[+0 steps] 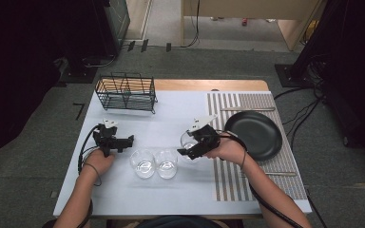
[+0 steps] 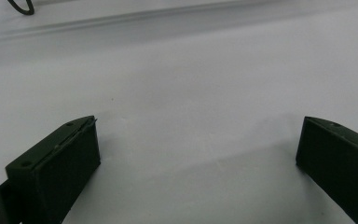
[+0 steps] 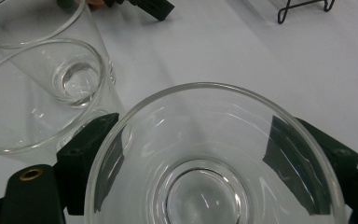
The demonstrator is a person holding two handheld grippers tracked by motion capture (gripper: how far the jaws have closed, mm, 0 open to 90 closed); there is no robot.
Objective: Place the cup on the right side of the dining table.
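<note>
Clear glass tumbler (image 3: 205, 158) sits upright between the right hand-held gripper's (image 3: 205, 163) jaws.

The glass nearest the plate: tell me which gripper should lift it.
Right. The right gripper already has its jaws on either side of that glass, apparently around it. The left gripper is open over bare table, beyond the two other glasses.
</note>
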